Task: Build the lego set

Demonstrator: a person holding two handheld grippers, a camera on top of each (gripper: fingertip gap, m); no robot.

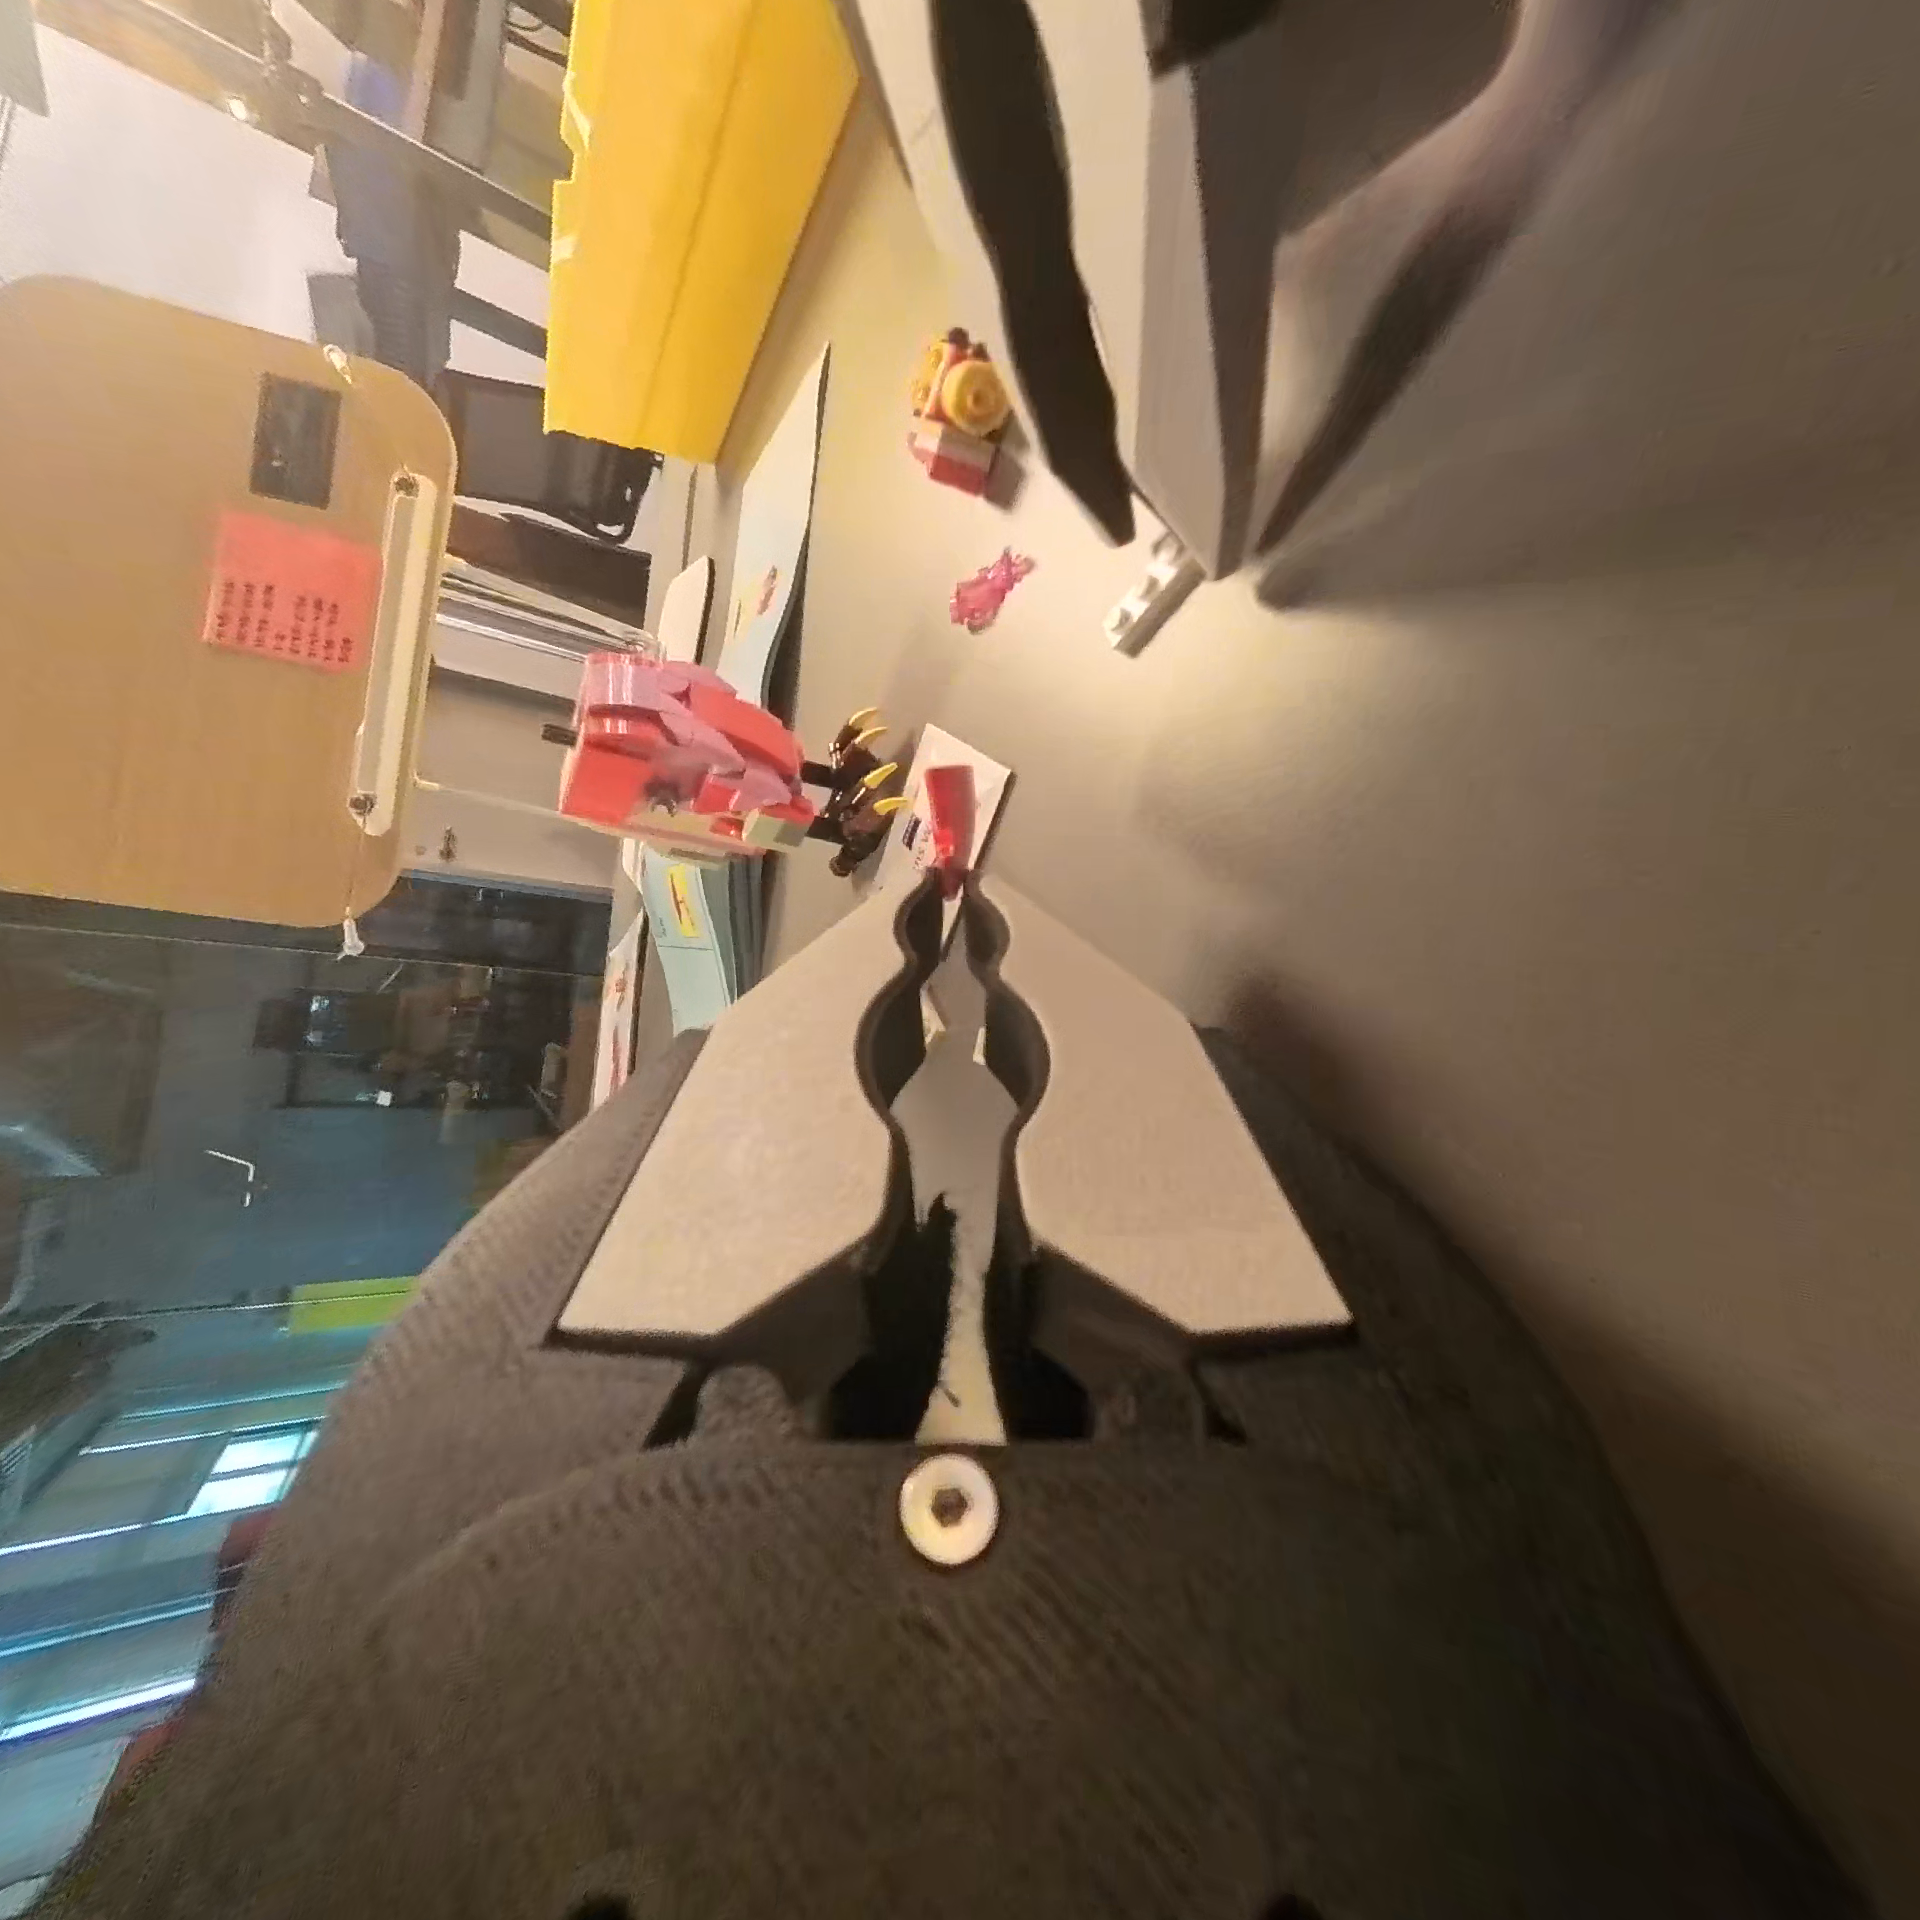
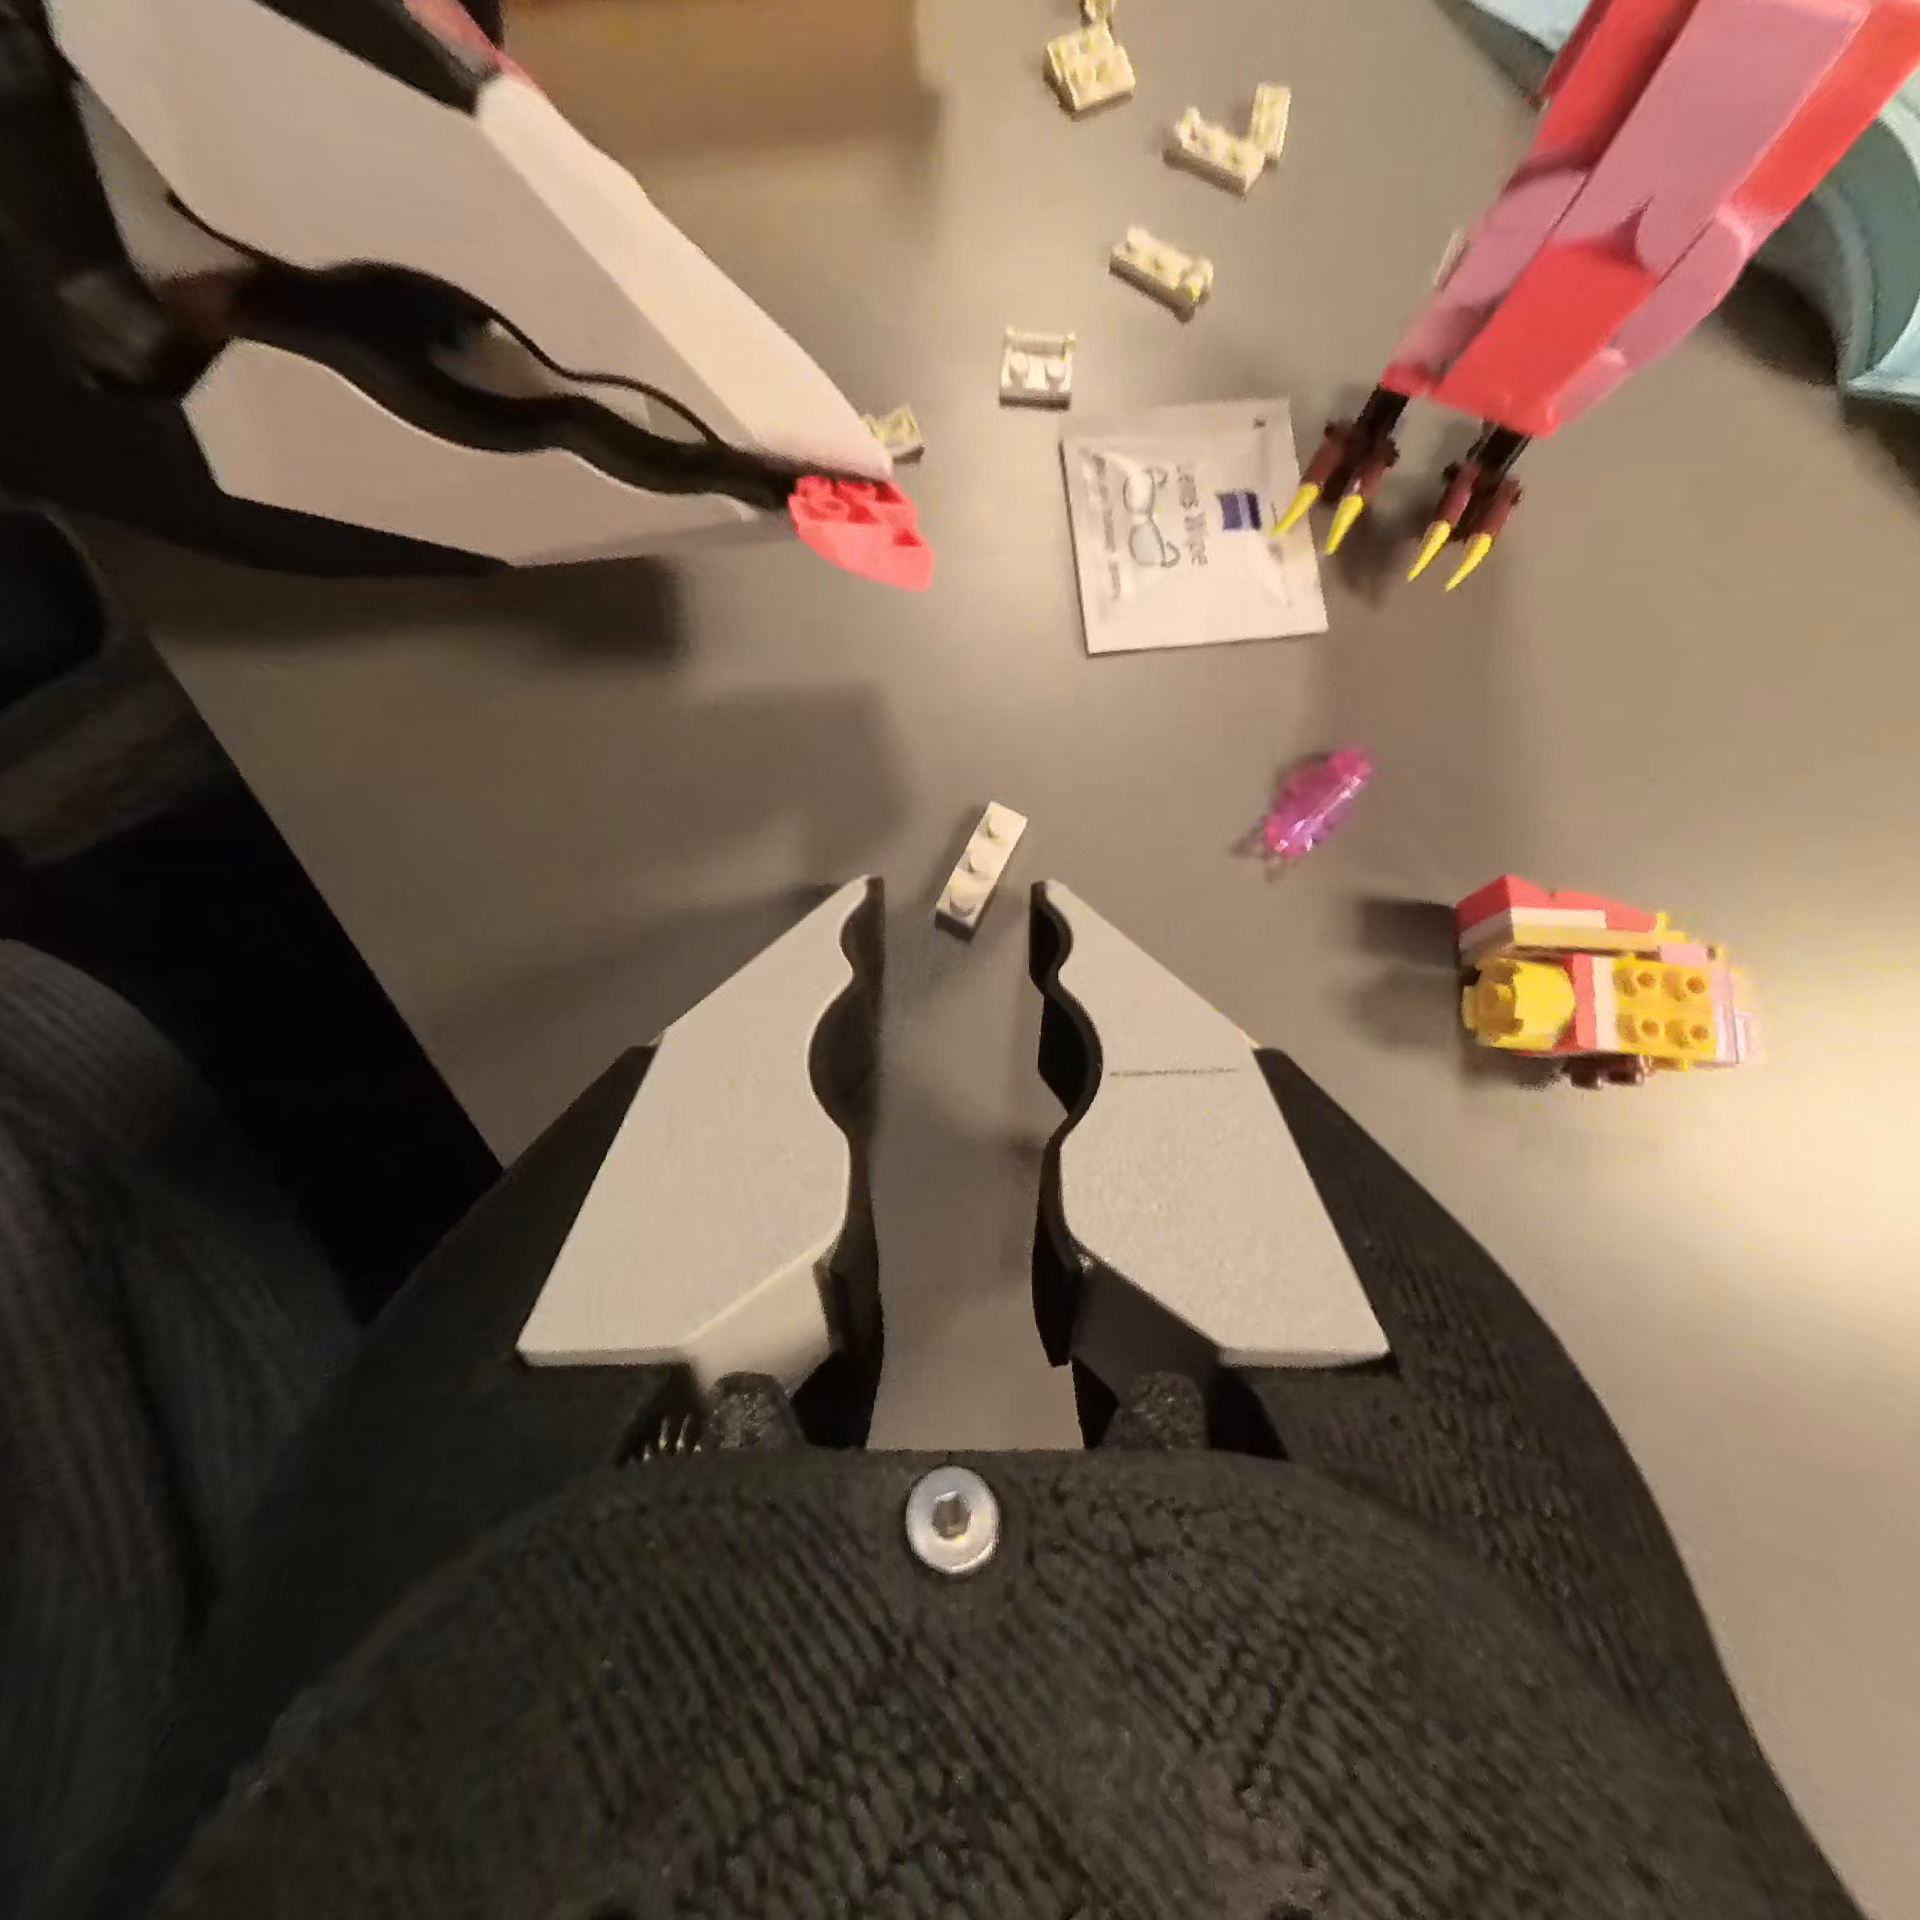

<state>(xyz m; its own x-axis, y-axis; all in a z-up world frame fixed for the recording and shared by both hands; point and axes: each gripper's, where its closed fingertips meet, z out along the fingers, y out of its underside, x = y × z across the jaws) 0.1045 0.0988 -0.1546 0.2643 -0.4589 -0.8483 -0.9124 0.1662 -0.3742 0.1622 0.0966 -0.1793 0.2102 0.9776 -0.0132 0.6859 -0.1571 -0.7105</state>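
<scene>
Because the left tool (image 2: pixel 831 499) pinches the red brick (image 2: pixel 862 532) only at its very fingertips, the piece could twist or slip out above the tabletop (image 2: pixel 623 831). The right tool (image 2: pixel 956 899) stands parted and holds nothing, its tips either side of one white plate (image 2: pixel 980 871), which a closing nudge might skid aside. Counted: five pale loose pieces beyond, one clawed red model (image 2: pixel 1621 239), one yellow-red block cluster (image 2: pixel 1600 987), one pink translucent piece (image 2: pixel 1311 798), one white sachet (image 2: pixel 1195 530).

On the worktop (image 2: pixel 623 727), a small studded plate (image 2: pixel 980 871) lies just ahead of the right gripper (image 2: pixel 956 904), between its parted fingers without touching them. A flat packet (image 2: pixel 1195 525) lies farther ahead, with loose bricks (image 2: pixel 1158 270) behind it and a clawed model (image 2: pixel 1621 239) to its right. A small brick assembly (image 2: pixel 1590 987) sits right of the gripper.
</scene>
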